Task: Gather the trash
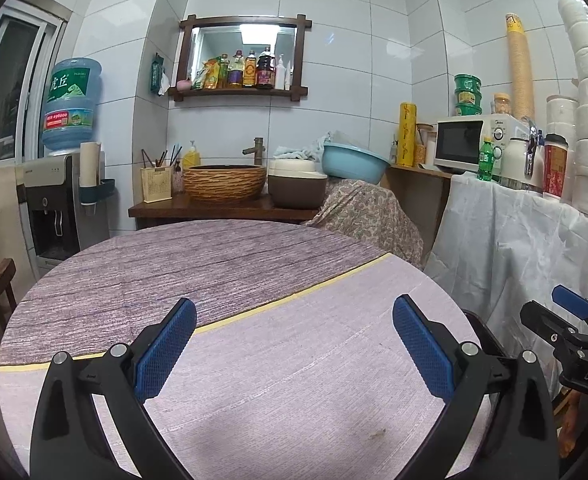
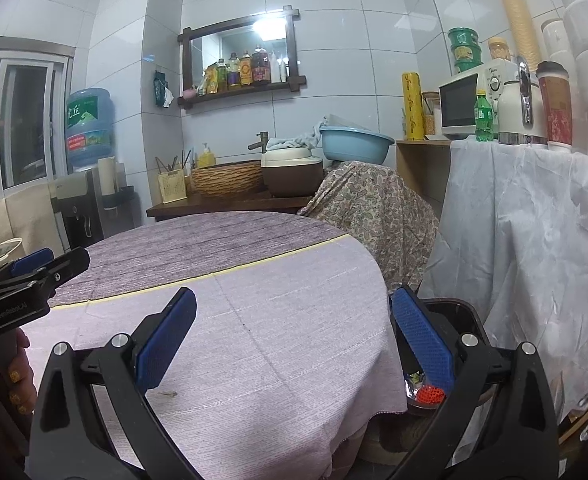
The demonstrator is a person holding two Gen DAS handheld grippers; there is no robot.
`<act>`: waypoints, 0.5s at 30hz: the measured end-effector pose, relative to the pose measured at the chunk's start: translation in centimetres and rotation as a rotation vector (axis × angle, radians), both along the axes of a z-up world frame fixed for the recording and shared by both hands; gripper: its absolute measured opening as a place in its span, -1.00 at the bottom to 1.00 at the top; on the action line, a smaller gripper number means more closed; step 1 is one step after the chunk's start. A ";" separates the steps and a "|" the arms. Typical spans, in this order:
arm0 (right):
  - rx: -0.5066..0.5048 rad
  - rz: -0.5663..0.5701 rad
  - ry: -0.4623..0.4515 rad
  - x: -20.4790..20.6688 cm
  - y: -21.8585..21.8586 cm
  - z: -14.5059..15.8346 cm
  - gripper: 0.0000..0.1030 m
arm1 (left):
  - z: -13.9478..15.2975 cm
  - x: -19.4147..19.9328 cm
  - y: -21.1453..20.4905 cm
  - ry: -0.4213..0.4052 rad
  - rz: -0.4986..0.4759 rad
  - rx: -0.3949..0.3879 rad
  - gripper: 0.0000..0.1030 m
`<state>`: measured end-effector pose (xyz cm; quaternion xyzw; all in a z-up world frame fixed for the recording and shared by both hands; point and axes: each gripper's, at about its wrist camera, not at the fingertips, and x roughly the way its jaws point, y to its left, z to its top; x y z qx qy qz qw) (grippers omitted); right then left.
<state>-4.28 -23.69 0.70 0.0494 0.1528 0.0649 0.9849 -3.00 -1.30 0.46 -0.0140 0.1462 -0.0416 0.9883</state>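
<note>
Left wrist view: left claw (image 1: 294, 344) seen spread wide, nothing held, hovering over round counter (image 1: 254, 264) covered by lilac cloth. Right claw (image 2: 292, 336) likewise spread wide and empty, positioned at counter's right edge. Dark bin (image 2: 459, 316) seen just beside and below that edge; trash (image 2: 429, 394), red mesh piece with foil scrap, seen lying inside. Small brown speck (image 2: 168, 393) noted on cloth.
</note>
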 end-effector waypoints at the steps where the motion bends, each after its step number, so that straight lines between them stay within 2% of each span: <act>1: 0.000 0.000 0.001 0.0 0.0 0.0 0.89 | 0.0 0.1 0.1 0.001 0.000 -0.002 0.89; 15: 0.005 0.002 0.009 0.2 -0.2 -0.3 0.89 | -0.1 0.3 0.4 0.010 -0.001 -0.002 0.89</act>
